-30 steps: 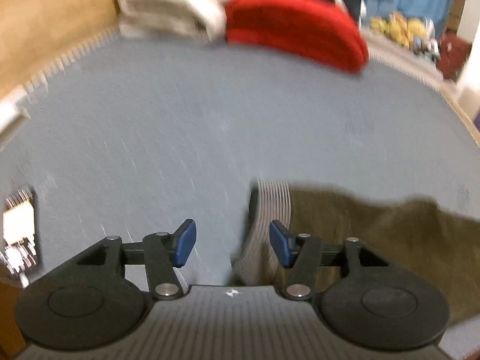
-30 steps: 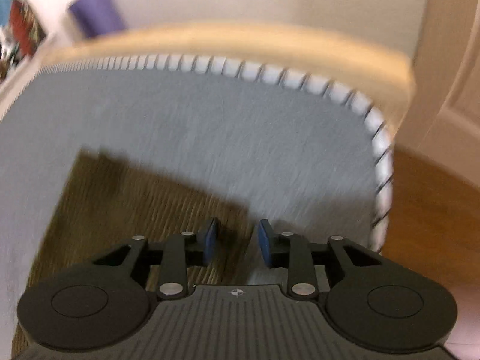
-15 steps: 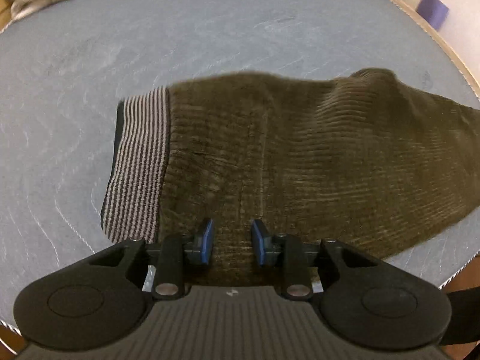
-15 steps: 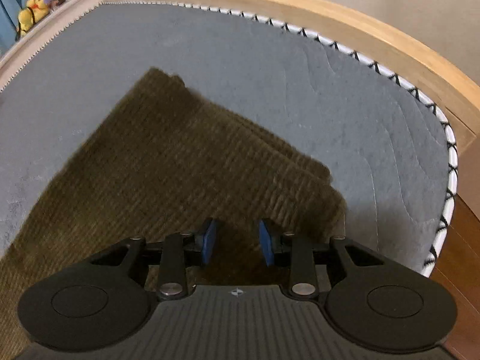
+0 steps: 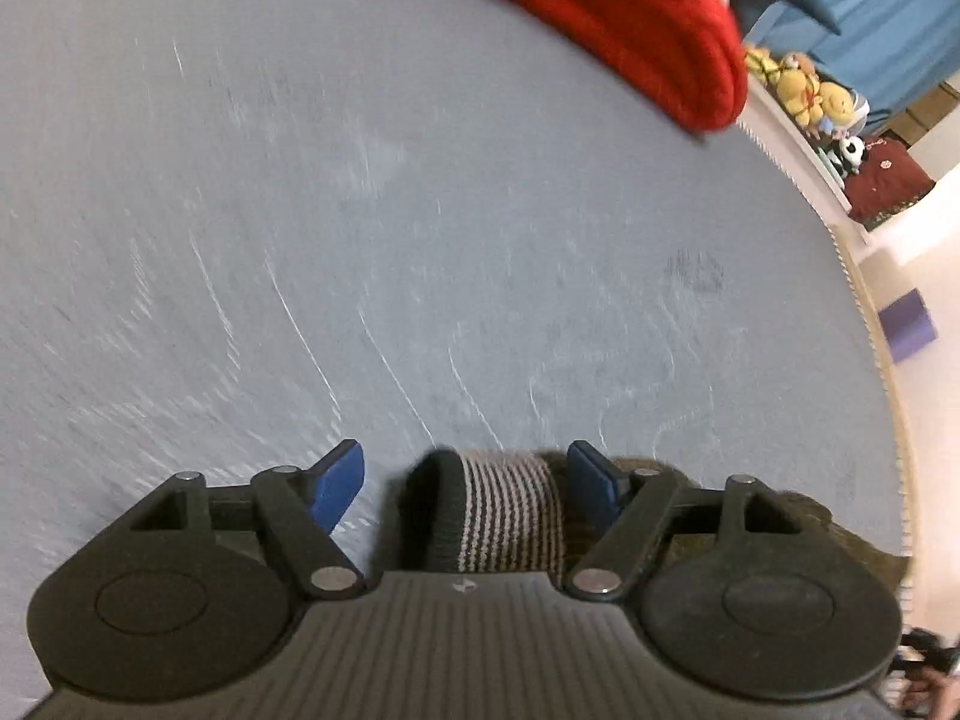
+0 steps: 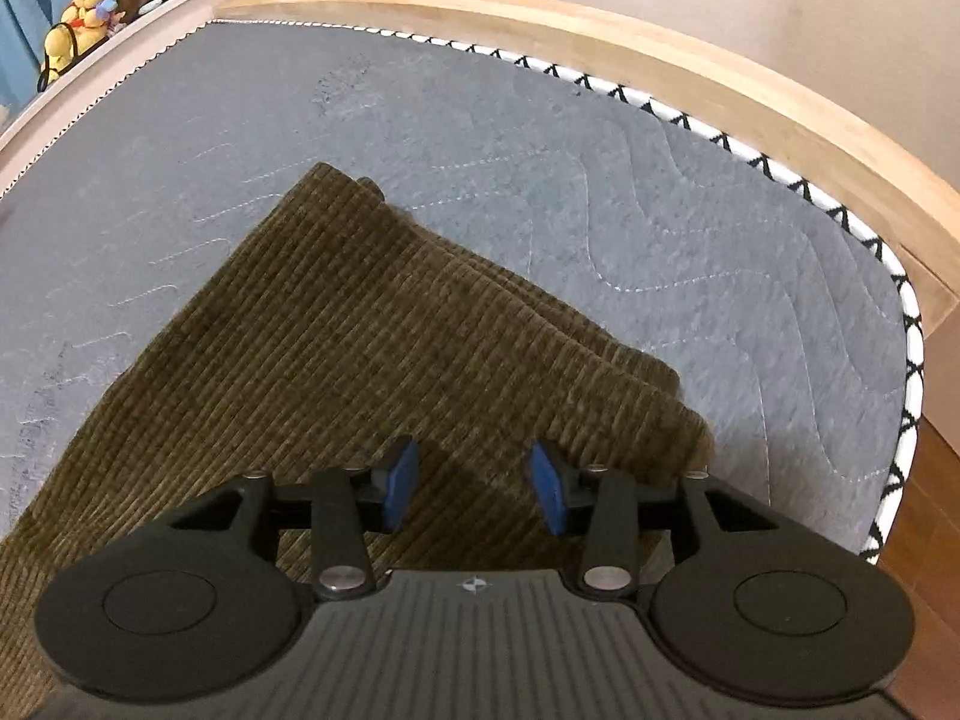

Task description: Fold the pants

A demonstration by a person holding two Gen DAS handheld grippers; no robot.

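Note:
Olive corduroy pants (image 6: 360, 330) lie flat on a grey quilted mattress (image 6: 660, 210). Their black-and-grey striped waistband (image 5: 510, 510) sits bunched between the fingers of my left gripper (image 5: 465, 483). Those jaws are opening and stand wide, and the blue pads do not press on the band. More olive cloth (image 5: 810, 516) shows behind the right finger. My right gripper (image 6: 474, 489) hovers low over the leg ends near the mattress corner. Its jaws are opening too, with cloth beneath them but nothing pinched.
A folded red garment (image 5: 630, 18) lies at the far side of the mattress (image 5: 420, 240). A wooden bed frame (image 6: 720, 84) rims the mattress, with floor beyond at the right. Plush toys (image 6: 84, 6) sit on a ledge. A purple block (image 5: 909, 324) stands by the wall.
The left gripper swung from over the pants' hip to the waistband end, and its jaws went from narrow to wide. The right gripper stayed in place with its jaws spreading a little.

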